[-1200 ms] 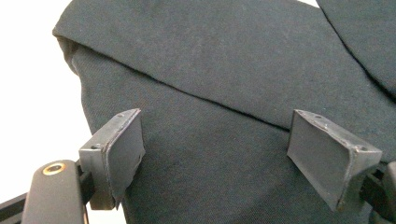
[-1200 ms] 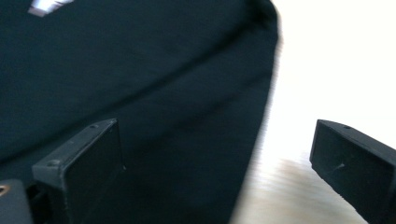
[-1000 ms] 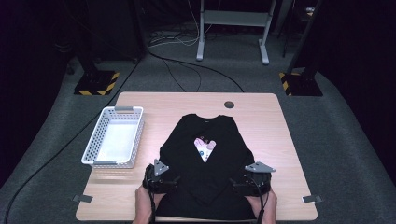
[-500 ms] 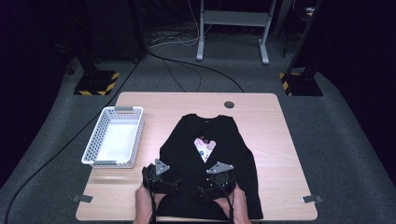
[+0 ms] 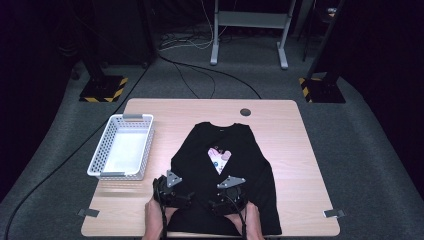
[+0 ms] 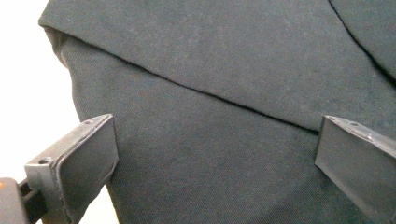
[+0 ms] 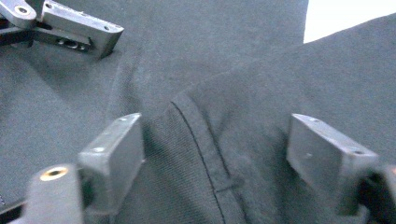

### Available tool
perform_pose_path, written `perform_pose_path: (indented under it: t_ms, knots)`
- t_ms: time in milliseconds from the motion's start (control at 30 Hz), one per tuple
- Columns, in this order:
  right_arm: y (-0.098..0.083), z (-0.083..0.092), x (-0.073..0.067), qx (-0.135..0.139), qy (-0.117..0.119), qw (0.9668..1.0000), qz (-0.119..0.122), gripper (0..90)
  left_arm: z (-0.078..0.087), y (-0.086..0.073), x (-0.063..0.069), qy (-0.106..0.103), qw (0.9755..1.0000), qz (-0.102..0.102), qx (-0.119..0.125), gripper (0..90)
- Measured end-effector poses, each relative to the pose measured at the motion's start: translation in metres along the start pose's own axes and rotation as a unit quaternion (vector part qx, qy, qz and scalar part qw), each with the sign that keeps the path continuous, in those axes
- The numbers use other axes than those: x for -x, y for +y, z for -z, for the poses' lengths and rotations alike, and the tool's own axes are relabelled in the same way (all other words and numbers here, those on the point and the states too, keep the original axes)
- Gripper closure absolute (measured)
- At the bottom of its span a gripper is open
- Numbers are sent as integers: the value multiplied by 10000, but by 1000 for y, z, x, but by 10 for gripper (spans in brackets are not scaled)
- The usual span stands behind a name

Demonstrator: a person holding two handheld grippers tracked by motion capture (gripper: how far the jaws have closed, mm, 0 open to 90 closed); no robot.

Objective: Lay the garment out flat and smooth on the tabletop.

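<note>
**Ana:** Both grippers sit at the near edge of the light wooden table [image 5: 300, 130] in the high view. The left gripper [image 5: 176, 196] and the right gripper [image 5: 226, 202] rest close together on the lower part of the black long-sleeved shirt with a pale heart print [image 5: 220, 150].

**Ben:** Where does the shirt lie?

**Ana:** Flat in the middle of the table, collar toward the far edge, hem at the near edge. A white perforated plastic basket [image 5: 100, 155] stands near the left edge, apart from the shirt.

**Ben:** And the left gripper view?

**Ana:** Its jaws stand wide, with black cloth [image 6: 210, 154] spread between them and a folded edge running across; the pads do not press it.

**Ben:** The right gripper view?

**Ana:** Its jaws have just been closing, yet a clear gap remains. A raised fold with a stitched hem [image 7: 205, 154] lies between them, and I see no pad squeezing it. The left gripper's jaw [image 7: 74, 28] shows at the upper left, lying on the cloth.
</note>
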State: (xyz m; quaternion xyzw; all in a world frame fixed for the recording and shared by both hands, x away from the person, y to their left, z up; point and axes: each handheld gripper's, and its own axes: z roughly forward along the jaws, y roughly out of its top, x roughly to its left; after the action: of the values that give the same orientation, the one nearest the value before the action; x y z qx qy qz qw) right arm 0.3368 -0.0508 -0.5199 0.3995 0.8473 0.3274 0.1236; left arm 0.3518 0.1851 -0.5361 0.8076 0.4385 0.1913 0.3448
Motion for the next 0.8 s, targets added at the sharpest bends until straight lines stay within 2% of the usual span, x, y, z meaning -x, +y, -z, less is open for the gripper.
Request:
perform_pose_path:
  t_ms: [233, 367, 500, 567, 800]
  knots:
    - [0, 8, 9, 29, 117, 9998, -150, 494, 0, 0, 0, -3, 10000, 0, 3, 0]
    - [-1, 9, 10, 85, 227, 9995, -204, 627, 0, 0, 0, 1, 10000, 1, 3, 0]
    - [-1, 12, 10, 146, 210, 9995, -203, 774, 0, 0, 0, 2, 10000, 9, 6, 0]
    - [-1, 13, 10, 140, 243, 9993, -240, 799, 0, 0, 0, 2, 10000, 9, 7, 0]
    - [0, 22, 12, 325, 69, 9993, -174, 819, 0, 0, 0, 3, 10000, 8, 3, 0]
